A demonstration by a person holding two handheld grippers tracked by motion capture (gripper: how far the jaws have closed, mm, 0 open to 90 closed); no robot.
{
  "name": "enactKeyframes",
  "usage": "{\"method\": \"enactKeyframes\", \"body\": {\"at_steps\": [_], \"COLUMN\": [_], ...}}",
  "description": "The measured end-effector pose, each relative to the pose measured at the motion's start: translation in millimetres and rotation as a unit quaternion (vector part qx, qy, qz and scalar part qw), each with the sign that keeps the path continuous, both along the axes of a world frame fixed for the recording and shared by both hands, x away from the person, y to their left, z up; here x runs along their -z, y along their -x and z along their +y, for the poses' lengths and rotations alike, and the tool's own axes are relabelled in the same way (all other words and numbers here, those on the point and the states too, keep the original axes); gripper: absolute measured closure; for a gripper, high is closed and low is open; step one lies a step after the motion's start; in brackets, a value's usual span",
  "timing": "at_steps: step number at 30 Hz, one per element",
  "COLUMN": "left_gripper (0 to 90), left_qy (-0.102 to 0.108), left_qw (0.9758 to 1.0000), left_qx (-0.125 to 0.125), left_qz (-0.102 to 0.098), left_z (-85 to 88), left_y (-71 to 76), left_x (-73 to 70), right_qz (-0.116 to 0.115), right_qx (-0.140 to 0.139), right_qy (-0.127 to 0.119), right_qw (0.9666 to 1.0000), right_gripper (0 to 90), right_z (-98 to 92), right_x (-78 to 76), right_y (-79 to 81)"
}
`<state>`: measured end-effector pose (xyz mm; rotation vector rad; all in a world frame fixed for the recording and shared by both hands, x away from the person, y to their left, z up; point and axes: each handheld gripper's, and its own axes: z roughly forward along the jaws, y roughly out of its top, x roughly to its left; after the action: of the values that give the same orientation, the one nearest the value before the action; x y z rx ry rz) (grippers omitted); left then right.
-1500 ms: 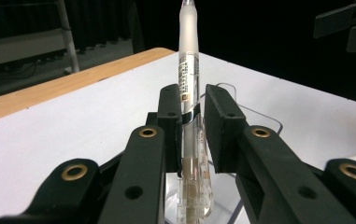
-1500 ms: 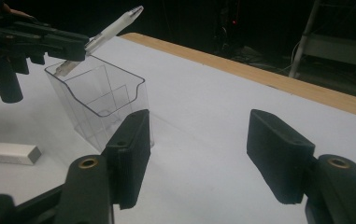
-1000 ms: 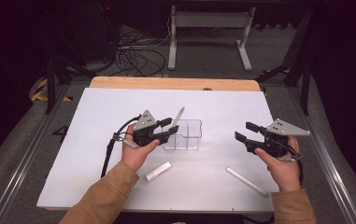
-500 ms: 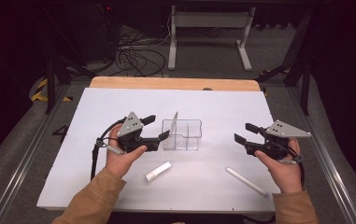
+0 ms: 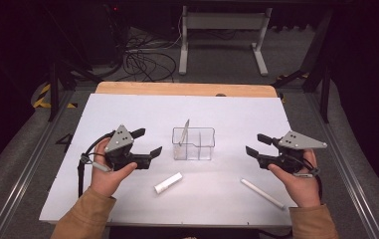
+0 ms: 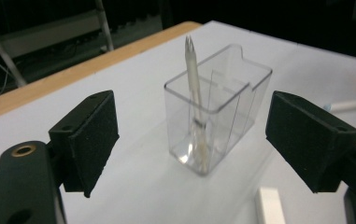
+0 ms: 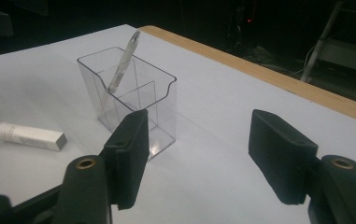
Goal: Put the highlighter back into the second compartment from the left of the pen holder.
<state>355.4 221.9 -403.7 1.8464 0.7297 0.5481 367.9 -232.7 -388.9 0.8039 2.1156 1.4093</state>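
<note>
Clear plastic holder [image 5: 193, 144] keeps the pen [image 5: 184, 133]; left gripper [image 5: 145, 144] has backed away leftward, jaws just opened, empty. Right gripper [image 5: 254, 143] unmoved, open, empty.

open right gripper [image 7: 203, 158] faces clear holder [image 7: 128, 103] with pen [image 7: 123, 61] leaning inside.

Clear plastic organizer box [image 5: 193, 144], divided into compartments, upright mid-table [image 5: 127, 107], nearer far edge than near one. White pen [image 5: 184, 133] stands tilted in its left compartment, tip above rim.
</note>
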Motion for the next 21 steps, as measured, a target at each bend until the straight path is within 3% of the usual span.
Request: {"method": "enactKeyframes", "body": {"at_steps": [11, 21], "left_gripper": [15.9, 15.6], "left_qy": [0.001, 0.009], "left_qw": [0.9997, 0.9993], "left_qx": [-0.022, -0.036], "left_qz": [0.011, 0.003], "left_z": [24.4, 37.5], "left_y": [16.3, 21.6], "left_x": [8.5, 6.2], "right_qz": [0.005, 0.014], "right_qx": [-0.005, -0.002], "right_qy": [0.013, 0.031], "right_qw": [0.9999, 0.9994], "right_gripper": [39.6, 39.9], "right_z": [2.6, -2.7], "right_x": [1.2, 0.1], "right_y": [4.0, 12.2]}}
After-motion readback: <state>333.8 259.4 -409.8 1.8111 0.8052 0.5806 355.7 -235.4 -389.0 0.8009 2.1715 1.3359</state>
